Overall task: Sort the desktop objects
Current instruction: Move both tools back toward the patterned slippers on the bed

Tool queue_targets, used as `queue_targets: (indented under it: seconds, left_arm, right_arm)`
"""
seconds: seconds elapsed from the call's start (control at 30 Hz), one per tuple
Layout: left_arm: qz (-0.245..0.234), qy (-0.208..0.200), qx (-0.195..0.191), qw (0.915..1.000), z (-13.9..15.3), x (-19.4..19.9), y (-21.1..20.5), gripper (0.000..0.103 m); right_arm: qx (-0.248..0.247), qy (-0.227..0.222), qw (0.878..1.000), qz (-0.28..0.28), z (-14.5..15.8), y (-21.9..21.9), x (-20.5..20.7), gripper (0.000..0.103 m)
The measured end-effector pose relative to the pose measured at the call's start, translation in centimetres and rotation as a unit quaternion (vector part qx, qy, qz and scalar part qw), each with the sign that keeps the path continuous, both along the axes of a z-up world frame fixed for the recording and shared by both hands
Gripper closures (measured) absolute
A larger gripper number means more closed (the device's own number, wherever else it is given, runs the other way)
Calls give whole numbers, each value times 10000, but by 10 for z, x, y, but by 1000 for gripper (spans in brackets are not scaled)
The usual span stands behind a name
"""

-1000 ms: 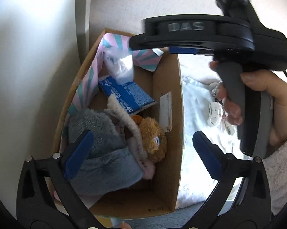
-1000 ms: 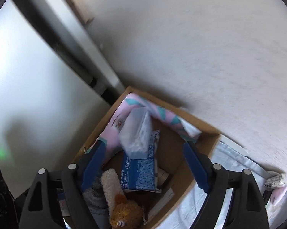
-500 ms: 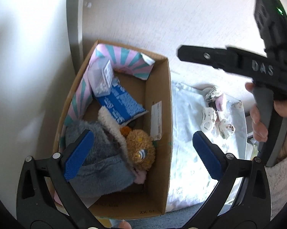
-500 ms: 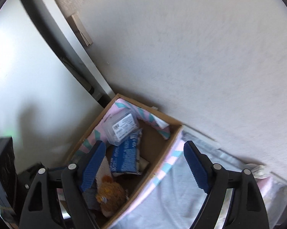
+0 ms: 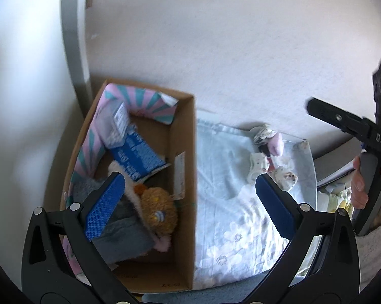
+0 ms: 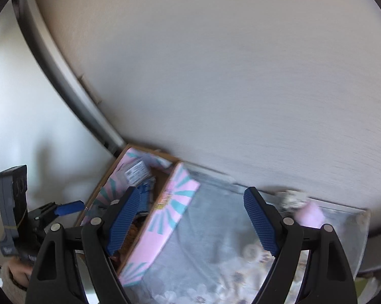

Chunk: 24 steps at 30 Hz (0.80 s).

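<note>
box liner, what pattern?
Pink with teal sunburst stripes, lining the cardboard box as the liner. Clearest in the left wrist view.

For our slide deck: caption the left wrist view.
Open left gripper above a cardboard box of soft toys, beside a floral cloth.

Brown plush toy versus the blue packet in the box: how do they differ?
The brown plush toy is rounded and furry; the blue packet is flat, smooth and printed. The toy lies nearer the camera beside grey fabric; the packet lies farther back, partly under a clear plastic case. Both sit inside the cardboard box, untouched by either gripper.
</note>
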<state>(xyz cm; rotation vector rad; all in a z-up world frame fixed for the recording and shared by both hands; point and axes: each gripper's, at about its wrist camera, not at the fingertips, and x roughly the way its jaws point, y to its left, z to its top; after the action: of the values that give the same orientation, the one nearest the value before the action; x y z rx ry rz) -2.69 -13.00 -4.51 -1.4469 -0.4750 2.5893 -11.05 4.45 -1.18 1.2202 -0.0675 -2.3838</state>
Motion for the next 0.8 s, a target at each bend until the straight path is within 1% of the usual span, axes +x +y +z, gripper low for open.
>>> queue_targets:
  seconds: [0.1,0.27,0.37,0.43,0.5,0.6,0.67,0.8]
  left_arm:
    - [-80,92,-25,9999,6,-2,12,0]
    - [-315,217,-54,9993,14,-10,38,0]
    - [-473,242,-223,9983,17,-14,56,0]
    - [-561,254,-269,9977,18,-16,67,0]
    - [-666,228,-251,9972,16,-20,79,0]
    - [-750,114,-163,9970,9,-27,95,0]
    - [-875,51,-133,9961,1,-31,111,0]
    - [-1349,-55,-348,9902,-24,-40,154,0]
  right_arm:
    - [53,223,9993,-306,9,29,12,22]
    - [494,661,9937,-757,23,73,38,22]
    - [726,793,9889,-1025,26,100,50,22]
    - [816,839,9860,-1185,26,121,58,22]
    - [840,822,9846,-1292,23,135,62,22]
    - [892,642,9829,-1476,8,159,66,22]
    - [874,537,9841,-1451,-3,171,69,22]
    - [854,208,9888,-1205,-40,183,72,22]
